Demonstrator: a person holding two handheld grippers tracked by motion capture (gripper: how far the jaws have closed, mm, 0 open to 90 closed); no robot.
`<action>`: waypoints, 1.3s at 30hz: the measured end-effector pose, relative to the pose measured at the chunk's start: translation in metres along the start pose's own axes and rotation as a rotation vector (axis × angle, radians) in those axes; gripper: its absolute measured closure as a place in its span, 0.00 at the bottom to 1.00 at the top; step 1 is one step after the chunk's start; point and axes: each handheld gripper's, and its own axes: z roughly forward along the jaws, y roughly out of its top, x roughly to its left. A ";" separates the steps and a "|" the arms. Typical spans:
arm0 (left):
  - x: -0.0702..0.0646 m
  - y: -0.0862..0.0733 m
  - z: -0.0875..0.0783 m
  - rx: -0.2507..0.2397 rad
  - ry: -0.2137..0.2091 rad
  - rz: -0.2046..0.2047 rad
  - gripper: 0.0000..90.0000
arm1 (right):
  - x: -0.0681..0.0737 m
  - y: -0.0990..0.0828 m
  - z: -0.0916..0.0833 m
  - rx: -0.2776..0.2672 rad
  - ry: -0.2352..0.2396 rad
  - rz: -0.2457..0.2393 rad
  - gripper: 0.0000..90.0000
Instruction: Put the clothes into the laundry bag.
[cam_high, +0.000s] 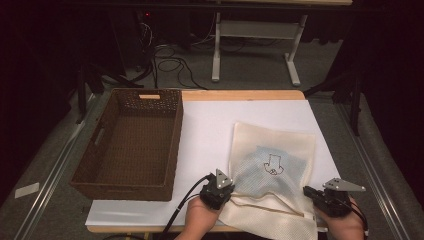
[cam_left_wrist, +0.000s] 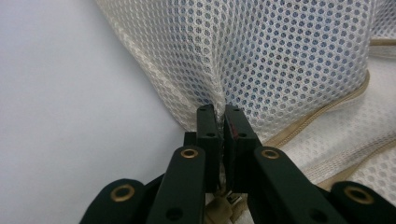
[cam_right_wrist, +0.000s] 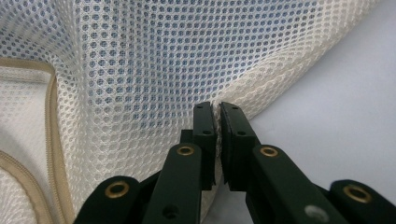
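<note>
The cream mesh laundry bag (cam_high: 272, 165) blurs whatever blue cloth lies inside it. The left hand-held gripper (cam_left_wrist: 219, 112) and right hand-held gripper (cam_right_wrist: 217, 108) each pinch a fold of mesh between closed jaws. That grip is clear in the gripper views; from above, the fingertips are hard to make out.

One mesh bag (cam_high: 272, 165) — one wicker basket (cam_high: 131, 142) — two grippers (cam_high: 231, 189)

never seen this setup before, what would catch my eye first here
A cream mesh bag with something blue inside lies on the white table, near the front right. Both the left gripper and the right gripper pinch its near corners shut. A dark wicker basket sits at the left.
</note>
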 end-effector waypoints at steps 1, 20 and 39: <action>-0.001 0.000 0.000 -0.002 0.009 0.011 0.97 | 0.000 0.001 0.000 0.000 0.001 -0.003 0.97; 0.030 -0.012 -0.030 -0.073 0.136 -0.059 0.97 | 0.005 0.048 0.042 -0.045 0.009 -0.076 0.98; 0.034 -0.020 -0.038 -0.118 0.130 -0.085 0.73 | -0.002 0.051 0.034 -0.098 0.013 -0.067 0.86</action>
